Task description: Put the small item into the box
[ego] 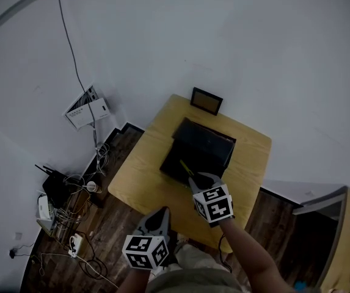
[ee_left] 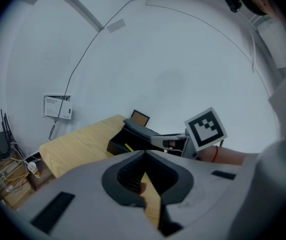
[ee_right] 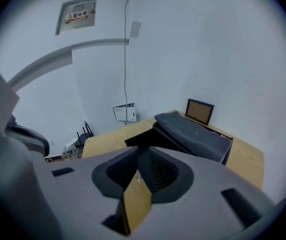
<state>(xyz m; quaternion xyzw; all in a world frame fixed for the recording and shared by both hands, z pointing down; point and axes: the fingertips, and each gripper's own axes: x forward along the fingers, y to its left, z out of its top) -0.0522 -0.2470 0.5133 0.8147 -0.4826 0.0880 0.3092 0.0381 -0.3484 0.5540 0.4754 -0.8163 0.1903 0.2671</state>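
A black box (ego: 181, 163) stands open on the wooden table (ego: 139, 176), its dark lid (ego: 204, 138) tilted up at the far side. A small yellow item (ego: 185, 166) lies inside the box, also showing as the yellow item (ee_left: 128, 147) in the left gripper view. My right gripper (ego: 200, 179) hovers at the box's near edge, jaws shut with nothing between them. My left gripper (ego: 161, 211) hangs off the table's near edge, also shut and empty. In the right gripper view the lid (ee_right: 192, 129) rises just past the right gripper (ee_right: 143, 149).
A small framed panel (ego: 206, 101) leans against the wall at the table's far edge. On the floor to the left are tangled cables and devices (ego: 65, 200). A paper sheet (ego: 86, 108) is fixed to the wall. A wooden cabinet (ego: 346, 243) stands at the right.
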